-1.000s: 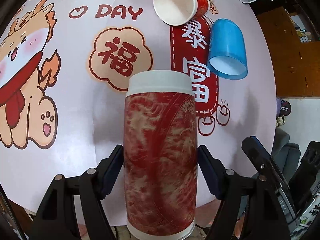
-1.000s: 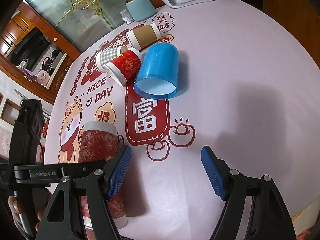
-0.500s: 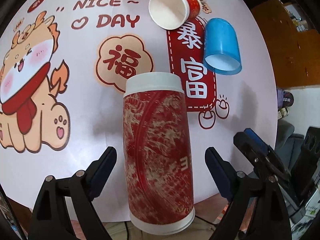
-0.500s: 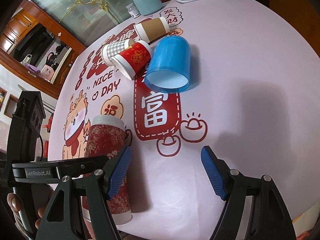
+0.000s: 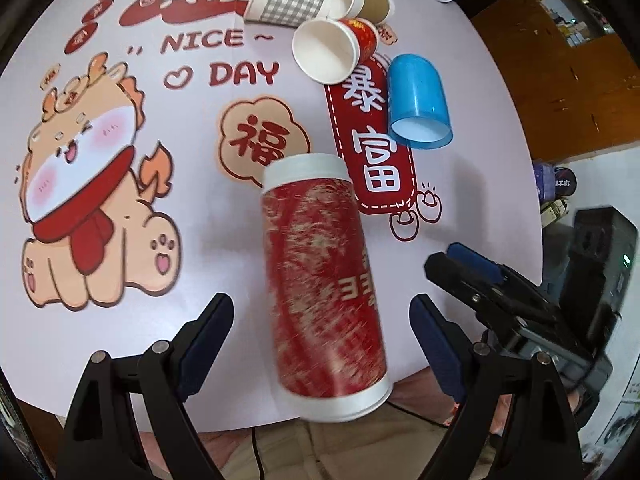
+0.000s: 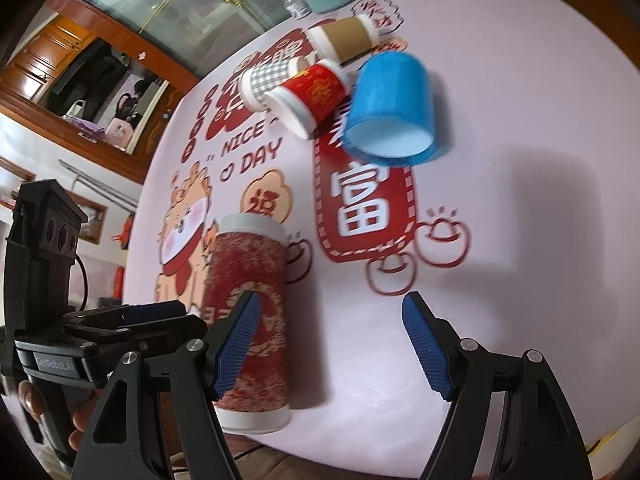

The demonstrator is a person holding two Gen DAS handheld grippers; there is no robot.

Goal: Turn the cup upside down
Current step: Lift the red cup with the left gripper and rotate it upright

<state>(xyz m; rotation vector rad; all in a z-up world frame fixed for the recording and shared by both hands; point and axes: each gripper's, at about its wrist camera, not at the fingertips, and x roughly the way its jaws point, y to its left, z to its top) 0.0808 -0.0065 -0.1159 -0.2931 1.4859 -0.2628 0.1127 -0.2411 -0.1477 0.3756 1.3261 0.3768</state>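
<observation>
I am seeing the tall red cup (image 5: 324, 284) standing on its end near the table (image 5: 120, 340) edge, my left gripper (image 5: 320, 320) spread wide around it without touching. My right gripper (image 6: 332, 340) is also wide, empty. That flip looks done; the blue cup (image 6: 390, 108) is lying on its side.

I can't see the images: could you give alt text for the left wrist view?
A tall red cup stands on the printed table between the open left gripper fingers, untouched. Beyond lie a blue cup and paper cups.
</observation>
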